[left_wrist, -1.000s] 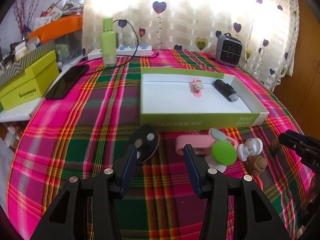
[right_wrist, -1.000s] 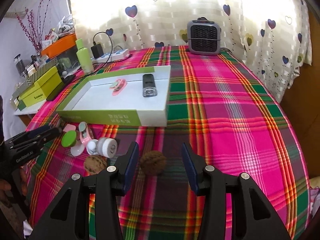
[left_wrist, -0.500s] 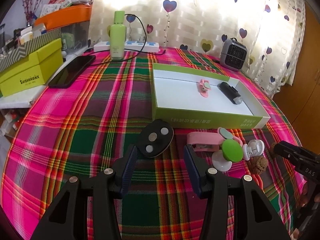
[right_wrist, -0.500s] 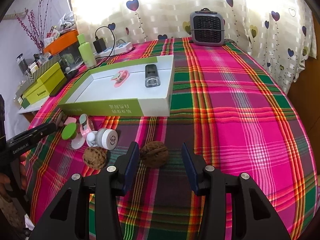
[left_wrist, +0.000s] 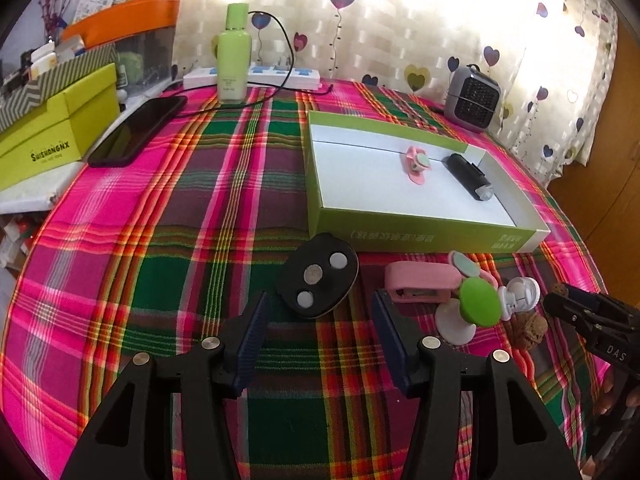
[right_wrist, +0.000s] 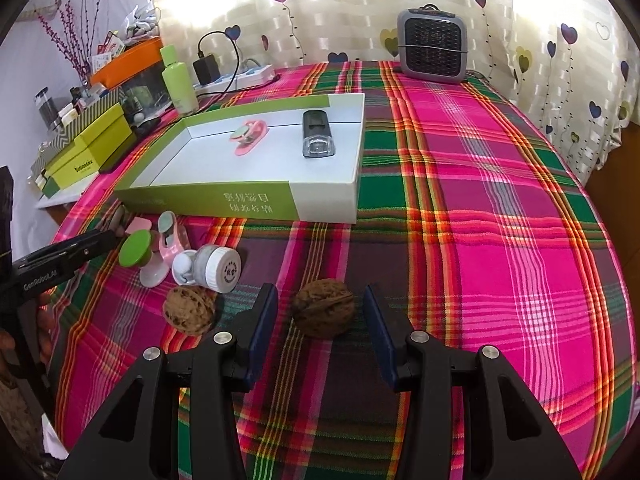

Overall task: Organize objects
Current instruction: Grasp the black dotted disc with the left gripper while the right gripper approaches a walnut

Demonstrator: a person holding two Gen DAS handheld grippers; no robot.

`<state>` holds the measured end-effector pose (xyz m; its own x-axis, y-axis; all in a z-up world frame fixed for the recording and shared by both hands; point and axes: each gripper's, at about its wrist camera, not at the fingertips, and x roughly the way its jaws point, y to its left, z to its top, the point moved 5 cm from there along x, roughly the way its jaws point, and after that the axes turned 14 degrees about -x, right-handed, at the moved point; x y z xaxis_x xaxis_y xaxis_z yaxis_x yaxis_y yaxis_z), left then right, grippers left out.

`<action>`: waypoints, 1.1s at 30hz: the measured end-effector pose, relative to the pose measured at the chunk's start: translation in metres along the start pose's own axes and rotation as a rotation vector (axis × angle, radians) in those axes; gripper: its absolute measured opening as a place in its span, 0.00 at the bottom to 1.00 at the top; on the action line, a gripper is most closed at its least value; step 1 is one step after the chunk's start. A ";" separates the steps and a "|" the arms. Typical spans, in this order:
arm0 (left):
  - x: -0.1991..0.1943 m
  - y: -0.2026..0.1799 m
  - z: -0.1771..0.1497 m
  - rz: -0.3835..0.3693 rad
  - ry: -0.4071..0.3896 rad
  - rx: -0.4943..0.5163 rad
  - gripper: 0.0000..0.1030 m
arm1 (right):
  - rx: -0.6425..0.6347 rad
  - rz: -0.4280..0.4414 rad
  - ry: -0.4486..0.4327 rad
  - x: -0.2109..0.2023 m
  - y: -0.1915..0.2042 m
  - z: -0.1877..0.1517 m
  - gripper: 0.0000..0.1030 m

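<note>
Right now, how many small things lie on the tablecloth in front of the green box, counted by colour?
Black: 1, the oval pad
Pink: 2, the case and the clip
Green and white: 1, the knob
White: 1, the round plug
Brown: 2, the walnuts
Total: 7

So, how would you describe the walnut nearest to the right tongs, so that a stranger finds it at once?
Start at the shallow green and white cardboard box on the plaid tablecloth and come toward the camera from its white corner. There the dark brown walnut lies alone between the open right tongs, untouched. The other, paler walnut lies further left, beside the white round plastic cap.
</note>
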<state>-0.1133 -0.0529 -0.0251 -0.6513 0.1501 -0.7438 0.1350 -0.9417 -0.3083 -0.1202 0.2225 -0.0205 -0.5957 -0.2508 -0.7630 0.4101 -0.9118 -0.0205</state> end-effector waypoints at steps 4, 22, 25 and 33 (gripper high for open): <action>0.006 0.000 0.004 0.002 0.014 -0.004 0.51 | -0.004 -0.002 0.002 0.001 0.000 0.000 0.44; 0.015 -0.001 0.015 0.030 0.007 0.002 0.48 | -0.039 -0.044 0.021 0.004 0.004 0.003 0.44; 0.015 0.002 0.017 0.043 0.002 -0.004 0.40 | -0.042 -0.049 0.022 0.004 0.004 0.002 0.44; 0.014 0.002 0.017 0.053 -0.006 0.005 0.32 | -0.029 -0.058 0.020 0.002 0.002 0.001 0.37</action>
<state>-0.1348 -0.0577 -0.0267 -0.6474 0.0983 -0.7558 0.1655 -0.9499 -0.2653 -0.1213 0.2197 -0.0215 -0.6053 -0.1907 -0.7728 0.3953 -0.9147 -0.0838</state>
